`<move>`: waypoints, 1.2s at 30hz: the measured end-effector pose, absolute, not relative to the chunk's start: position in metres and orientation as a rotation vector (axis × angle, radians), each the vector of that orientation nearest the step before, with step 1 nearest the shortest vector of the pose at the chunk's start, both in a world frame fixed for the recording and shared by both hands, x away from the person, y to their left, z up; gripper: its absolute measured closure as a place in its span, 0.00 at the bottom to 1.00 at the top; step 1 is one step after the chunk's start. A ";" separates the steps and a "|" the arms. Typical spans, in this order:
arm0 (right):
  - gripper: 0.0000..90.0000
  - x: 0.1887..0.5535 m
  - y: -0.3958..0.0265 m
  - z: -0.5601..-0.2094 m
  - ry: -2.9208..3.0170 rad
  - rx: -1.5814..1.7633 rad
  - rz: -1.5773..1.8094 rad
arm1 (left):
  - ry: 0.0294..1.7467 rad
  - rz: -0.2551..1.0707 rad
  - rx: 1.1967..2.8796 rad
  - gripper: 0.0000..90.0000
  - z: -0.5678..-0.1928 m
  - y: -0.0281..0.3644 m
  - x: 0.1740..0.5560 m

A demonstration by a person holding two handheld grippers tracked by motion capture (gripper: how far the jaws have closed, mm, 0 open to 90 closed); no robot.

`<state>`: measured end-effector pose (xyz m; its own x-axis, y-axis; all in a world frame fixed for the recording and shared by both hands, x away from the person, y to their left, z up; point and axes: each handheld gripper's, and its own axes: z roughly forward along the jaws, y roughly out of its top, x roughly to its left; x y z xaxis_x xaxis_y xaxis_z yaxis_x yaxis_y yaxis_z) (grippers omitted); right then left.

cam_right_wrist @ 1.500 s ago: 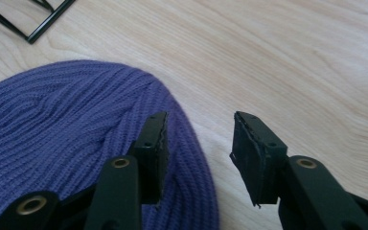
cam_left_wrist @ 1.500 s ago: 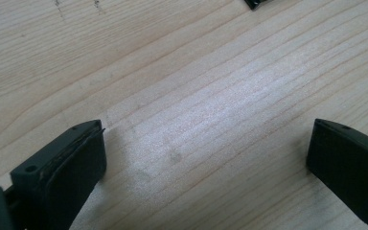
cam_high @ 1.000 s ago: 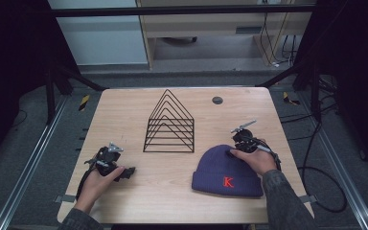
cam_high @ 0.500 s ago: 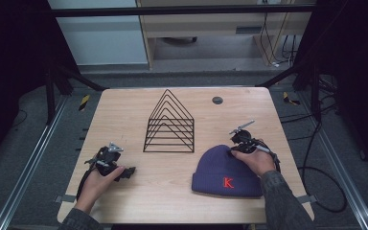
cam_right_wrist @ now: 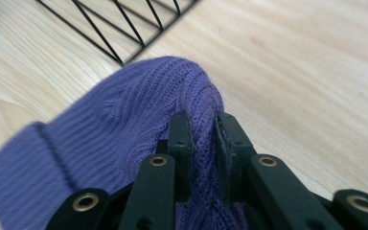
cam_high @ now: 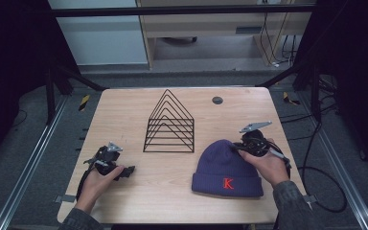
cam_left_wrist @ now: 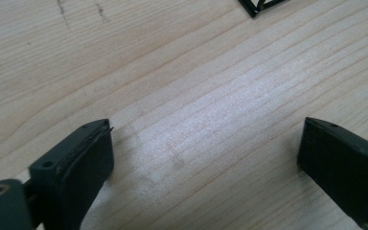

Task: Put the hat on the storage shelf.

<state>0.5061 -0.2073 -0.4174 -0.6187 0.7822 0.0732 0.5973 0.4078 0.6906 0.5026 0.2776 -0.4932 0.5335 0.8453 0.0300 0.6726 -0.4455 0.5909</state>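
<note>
Right gripper view shows your right gripper (cam_right_wrist: 203,139) has just closed, jaws pinching the purple beanie (cam_right_wrist: 105,139) at its crown, beside the wire rack (cam_high: 169,123) on the counter (cam_high: 124,115). Grasp done; carrying remains. Your left gripper (cam_left_wrist: 206,158) gapes, holding nothing.

right gripper (cam_high: 242,146): at beanie (cam_high: 226,165) crown | left gripper (cam_high: 106,160): on table (cam_high: 124,110) | wire rack (cam_high: 169,123): centre
</note>
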 end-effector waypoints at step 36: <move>0.89 0.478 -0.203 -0.299 2.205 0.943 1.211 | 1.064 0.532 1.952 0.09 -0.415 0.279 0.491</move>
